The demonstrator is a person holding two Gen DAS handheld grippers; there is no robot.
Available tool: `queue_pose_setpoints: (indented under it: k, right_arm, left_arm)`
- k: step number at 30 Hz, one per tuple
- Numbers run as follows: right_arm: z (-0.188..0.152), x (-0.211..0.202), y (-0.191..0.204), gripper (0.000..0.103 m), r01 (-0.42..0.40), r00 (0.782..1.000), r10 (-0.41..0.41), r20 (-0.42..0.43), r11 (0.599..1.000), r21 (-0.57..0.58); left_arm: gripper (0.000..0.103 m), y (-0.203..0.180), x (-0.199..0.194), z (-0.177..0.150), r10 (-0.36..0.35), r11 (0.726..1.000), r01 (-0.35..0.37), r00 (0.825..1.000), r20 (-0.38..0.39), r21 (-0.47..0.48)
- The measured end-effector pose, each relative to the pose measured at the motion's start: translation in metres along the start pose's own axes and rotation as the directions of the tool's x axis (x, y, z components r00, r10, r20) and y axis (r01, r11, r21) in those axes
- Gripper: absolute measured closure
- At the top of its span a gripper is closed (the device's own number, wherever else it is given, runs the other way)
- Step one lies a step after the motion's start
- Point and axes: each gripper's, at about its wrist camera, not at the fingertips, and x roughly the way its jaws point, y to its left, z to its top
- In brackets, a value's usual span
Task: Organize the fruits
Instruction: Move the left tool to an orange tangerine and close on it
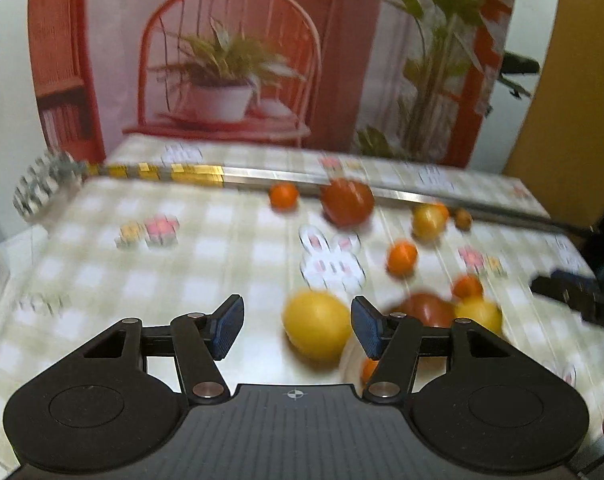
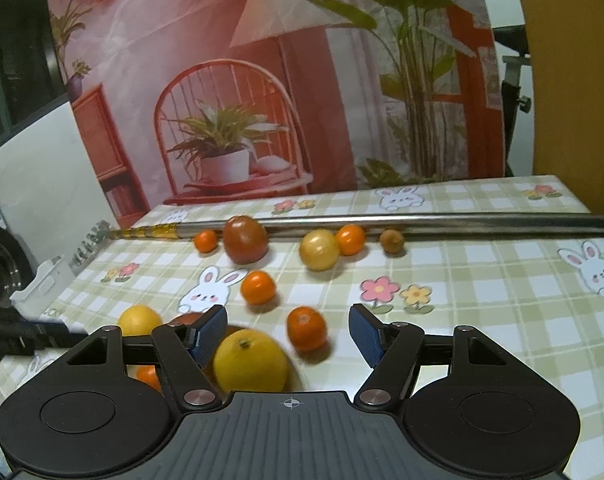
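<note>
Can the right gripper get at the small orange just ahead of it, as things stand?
Probably yes. The right gripper is open and empty, and the small orange sits on the tablecloth right ahead between its fingers, apart from the big yellow fruit beside it. Nothing blocks the way.

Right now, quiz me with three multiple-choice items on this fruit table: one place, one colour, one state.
1. Where is the metal rod?
A. behind the fruit
B. across the near table edge
C. in a gripper

2. What colour is the big fruit nearest the right gripper?
A. green
B. yellow
C. purple

3. The right gripper is:
A. shut on a tangerine
B. shut on the rod
C. open, holding nothing

Key: 1 A, the rod lies beyond the fruit; 2 B, its peel is yellow; 3 C, both pads stand clear.
</note>
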Motion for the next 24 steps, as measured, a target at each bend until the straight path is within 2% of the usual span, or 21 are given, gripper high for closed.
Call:
queue_pose_setpoints:
  k: [7, 16, 20, 24]
  right_arm:
    - [0.017, 0.004, -0.015, 0.039, 0.032, 0.999, -0.032, 0.033, 0.999, 0.002]
    - [0.033, 0.024, -0.03, 0.039, 0.058, 0.997, -0.058, 0.041, 0.998, 0.006]
    - [0.036, 0.035, -0.038, 0.039, 0.067, 0.997, -0.067, 0.031, 0.998, 0.016]
    - [0.037, 0.044, -0.044, 0.039, 0.076, 0.997, -0.076, 0.018, 0.997, 0.024]
  left_arm:
    - [0.041, 0.012, 0.019, 0.052, -0.025, 1.0, 0.025, 0.999, 0.041, 0.007]
    - [0.044, 0.007, 0.112, 0.087, 0.022, 0.997, -0.024, 0.999, 0.03, 0.073]
    - [0.053, 0.016, 0.16, 0.094, -0.008, 1.0, 0.008, 0.999, -0.034, 0.002]
    - [0.054, 0.029, 0.19, 0.094, -0.042, 0.994, 0.034, 0.997, -0.071, -0.102]
